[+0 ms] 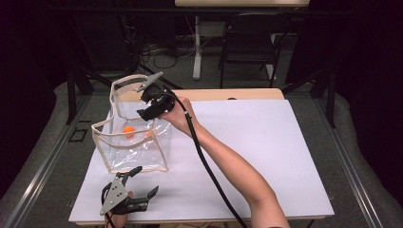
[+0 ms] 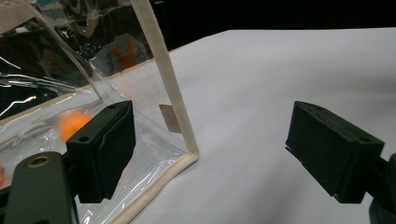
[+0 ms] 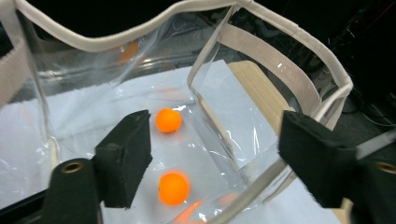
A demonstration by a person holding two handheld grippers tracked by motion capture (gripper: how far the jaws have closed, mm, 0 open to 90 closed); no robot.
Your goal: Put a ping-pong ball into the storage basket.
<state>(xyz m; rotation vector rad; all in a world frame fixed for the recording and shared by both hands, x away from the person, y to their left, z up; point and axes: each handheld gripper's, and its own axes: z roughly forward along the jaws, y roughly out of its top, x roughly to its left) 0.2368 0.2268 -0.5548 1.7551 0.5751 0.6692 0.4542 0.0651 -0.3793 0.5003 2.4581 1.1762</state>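
**Two balls in the bag, right gripper over its mouth**

A clear bag [image 1: 135, 142] with cream trim stands open on the white table [image 1: 256, 156], toward its far left part. Two orange balls lie on the bag's floor: one ball [image 3: 168, 120] sits deeper in, the other ball [image 3: 173, 187] nearer the right gripper's camera. They are apart from each other, and neither touches a jaw.

The right gripper [image 1: 154, 102] hangs over the bag's open top at its far right corner, tilted down into the mouth. Its jaws are spread wide and hold nothing; in the right gripper view the bag's trimmed rim runs between the camera and the right jaw, and a clear side panel stands just behind the balls. The gripper's cable [image 1: 209, 166] trails back along the person's forearm, right of the bag.

The left gripper [image 1: 128, 194] is near the table's front edge, just in front of the bag. Its jaws too are spread and empty. In the left gripper view the bag's front corner seam [image 2: 170, 93] rises between the jaws, closer to the left one, and one ball shows blurred through the plastic behind that jaw.

Beyond the table, well behind the bag, stand a dark chair [image 1: 249, 42] and a white table leg [image 1: 196, 47].
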